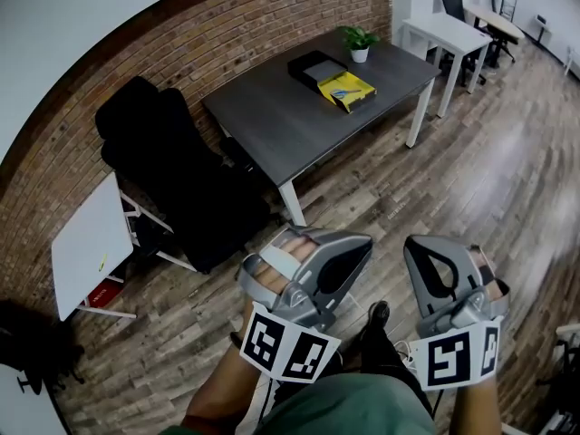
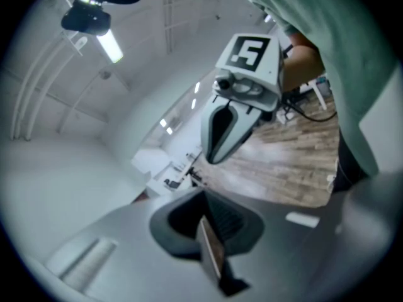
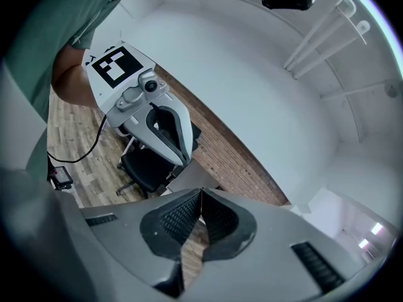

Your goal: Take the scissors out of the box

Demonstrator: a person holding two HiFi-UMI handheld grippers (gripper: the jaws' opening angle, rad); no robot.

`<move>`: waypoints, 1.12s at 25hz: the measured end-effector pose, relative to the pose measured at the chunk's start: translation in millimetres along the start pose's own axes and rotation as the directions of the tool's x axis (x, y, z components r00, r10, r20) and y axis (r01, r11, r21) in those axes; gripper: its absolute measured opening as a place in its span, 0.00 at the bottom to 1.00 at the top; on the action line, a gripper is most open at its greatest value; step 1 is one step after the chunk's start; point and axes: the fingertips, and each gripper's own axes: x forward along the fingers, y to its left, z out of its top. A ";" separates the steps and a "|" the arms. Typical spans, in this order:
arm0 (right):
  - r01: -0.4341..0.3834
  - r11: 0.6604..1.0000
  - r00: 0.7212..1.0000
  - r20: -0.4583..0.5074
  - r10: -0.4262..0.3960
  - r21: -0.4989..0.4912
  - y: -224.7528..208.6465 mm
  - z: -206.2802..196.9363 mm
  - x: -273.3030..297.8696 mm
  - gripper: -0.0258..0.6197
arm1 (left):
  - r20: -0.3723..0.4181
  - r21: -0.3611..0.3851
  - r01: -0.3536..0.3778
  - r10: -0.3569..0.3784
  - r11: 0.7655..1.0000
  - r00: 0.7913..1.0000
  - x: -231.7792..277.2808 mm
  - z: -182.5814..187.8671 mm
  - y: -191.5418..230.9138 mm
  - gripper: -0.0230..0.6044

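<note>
The scissors (image 1: 341, 91), which show only as a small bluish shape, seem to lie in a flat yellow open box (image 1: 361, 95) on the far part of a dark grey rectangular table (image 1: 272, 116), just beside a black flat box (image 1: 311, 65) and near a small green plant in a white pot (image 1: 360, 42). At this size I cannot tell exactly how they lie inside. The person stands on the brown wooden floor (image 1: 435, 179), well apart from the table, and holds both tools low in front of the body. The left tool (image 1: 358, 247) has its jaws together with nothing between them. The right tool (image 1: 419, 247) also has its jaws closed and is empty. In my judgement the task is at its very beginning: nothing is touched and the scissors are not yet out of the box. What is left is almost everything: to come to the table, to open one tool, to grip the scissors and to lift them out.
</note>
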 end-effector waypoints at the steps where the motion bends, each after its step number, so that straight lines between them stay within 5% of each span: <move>1: -0.005 1.000 1.000 0.005 0.005 0.003 -4.2 -4.2 5.6 0.05 | -0.008 0.000 0.000 0.000 1.000 1.000 6.3 -2.7 2.2 0.04; 28: -0.127 0.992 0.985 0.122 0.124 0.022 -169.9 -135.8 152.5 0.05 | -0.174 -0.033 -0.025 0.019 0.999 0.985 240.4 -62.9 90.5 0.04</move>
